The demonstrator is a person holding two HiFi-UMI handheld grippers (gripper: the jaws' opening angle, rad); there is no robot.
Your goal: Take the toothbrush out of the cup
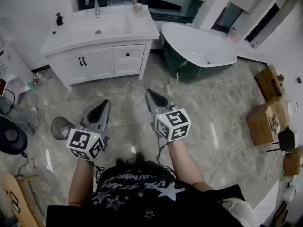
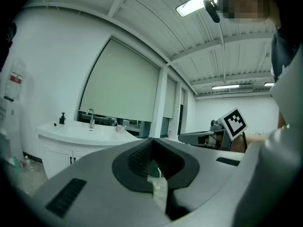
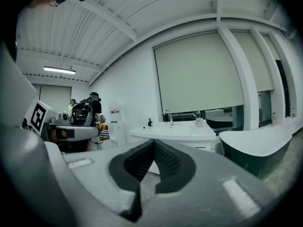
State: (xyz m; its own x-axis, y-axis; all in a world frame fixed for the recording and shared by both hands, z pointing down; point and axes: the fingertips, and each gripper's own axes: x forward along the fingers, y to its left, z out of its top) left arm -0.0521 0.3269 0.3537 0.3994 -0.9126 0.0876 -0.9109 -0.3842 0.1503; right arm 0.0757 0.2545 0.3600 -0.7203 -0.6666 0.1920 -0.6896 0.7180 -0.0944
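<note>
Vanity [image 1: 97, 63]: white cabinet with dark knobs under a smooth, glossy basin top, upper left against the back wall. It stands well apart from the person.
Faucet [image 1: 93, 3]: curved, shiny metal, behind the basin.
Left gripper [image 1: 104, 102]: matte grey wedge. Its ribbed dark pads meet at the tip, with nothing between them. It is held low before the body, probably because the reach has not begun.
Cup [image 1: 138, 9]: small, pale, see-through tumbler on the back right corner of the vanity top, near the wall.
Toothbrush [image 3: 194, 116]: thin stick leaning out of the cup. It is too small to make out bristles.
Right gripper [image 1: 148, 91]: same grey wedge, jaws pressed together and empty, pointing toward the vanity. It would likely have to open before gripping.
Bathtub [image 1: 199, 46]: oval, smooth white inside and dark green outside, just right of the vanity.
Boxes [image 1: 267, 117]: brown cardboard, grouped at the far right.
</note>
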